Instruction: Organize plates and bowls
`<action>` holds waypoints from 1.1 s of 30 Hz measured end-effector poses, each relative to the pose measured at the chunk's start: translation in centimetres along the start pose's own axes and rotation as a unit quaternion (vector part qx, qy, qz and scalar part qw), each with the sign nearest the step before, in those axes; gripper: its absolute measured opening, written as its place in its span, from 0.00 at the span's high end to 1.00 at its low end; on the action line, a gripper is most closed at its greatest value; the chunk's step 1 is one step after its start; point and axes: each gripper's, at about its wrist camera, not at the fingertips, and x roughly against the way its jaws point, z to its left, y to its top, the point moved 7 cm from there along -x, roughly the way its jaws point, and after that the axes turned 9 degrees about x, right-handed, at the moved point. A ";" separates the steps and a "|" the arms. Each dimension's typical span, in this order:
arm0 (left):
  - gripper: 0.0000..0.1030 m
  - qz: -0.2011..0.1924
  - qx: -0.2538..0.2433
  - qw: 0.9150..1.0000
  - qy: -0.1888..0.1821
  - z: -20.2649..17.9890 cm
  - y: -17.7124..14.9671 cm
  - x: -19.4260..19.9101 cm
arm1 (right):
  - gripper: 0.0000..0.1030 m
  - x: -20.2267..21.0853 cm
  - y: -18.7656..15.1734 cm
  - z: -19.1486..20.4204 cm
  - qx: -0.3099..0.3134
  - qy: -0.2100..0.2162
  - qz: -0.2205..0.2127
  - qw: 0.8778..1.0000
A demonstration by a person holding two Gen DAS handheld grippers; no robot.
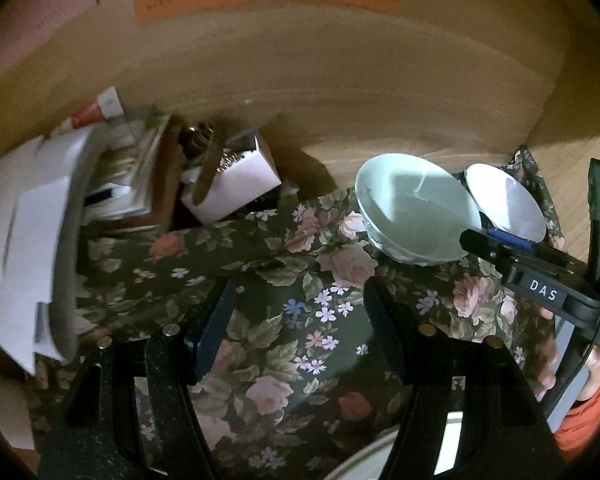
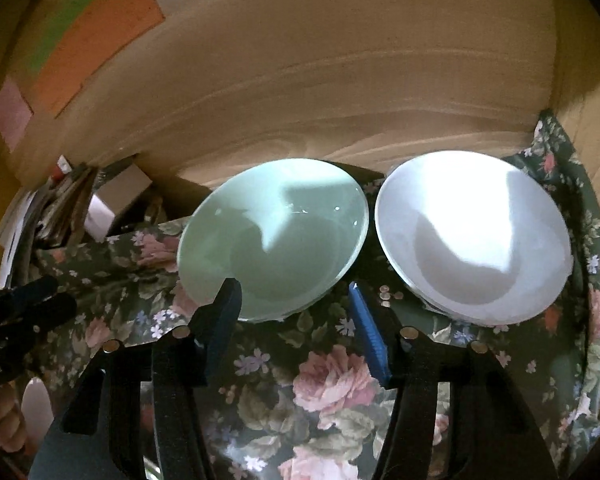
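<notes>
Floral cloth (image 2: 332, 376) covers the tabletop, running to the wooden wall (image 2: 340, 92) at frame top; open cloth lies below the bowls. Clutter of papers and boxes (image 1: 112, 184) crowds the left side in the left wrist view. Green bowl (image 2: 274, 238) sits centre, white bowl (image 2: 474, 240) just beside it at right, both glossy and empty. Right gripper (image 2: 296, 300) jaws apart, nothing clamped, left finger overlapping the green bowl's near rim in the picture. Left gripper (image 1: 296, 292) jaws apart over bare cloth. "DAS" reads on the right gripper's body.
</notes>
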 end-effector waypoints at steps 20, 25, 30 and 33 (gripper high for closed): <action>0.33 0.021 -0.006 1.000 0.012 -0.4 0.3 -2.7 | 0.75 -4.2 0.0 -1.2 0.009 -0.007 0.040 0.999; 0.33 0.030 -0.008 0.999 0.016 -0.5 0.0 -3.4 | 0.80 -3.8 -0.8 -0.1 0.046 0.011 0.053 0.997; 0.31 0.047 -0.005 0.999 0.017 -0.4 -0.6 -4.3 | 0.81 -2.3 -2.1 1.1 0.066 0.038 0.062 0.995; 0.31 0.051 -0.009 0.998 0.024 -0.4 -1.0 -4.7 | 0.81 -1.5 -3.0 1.8 0.076 0.056 0.072 0.993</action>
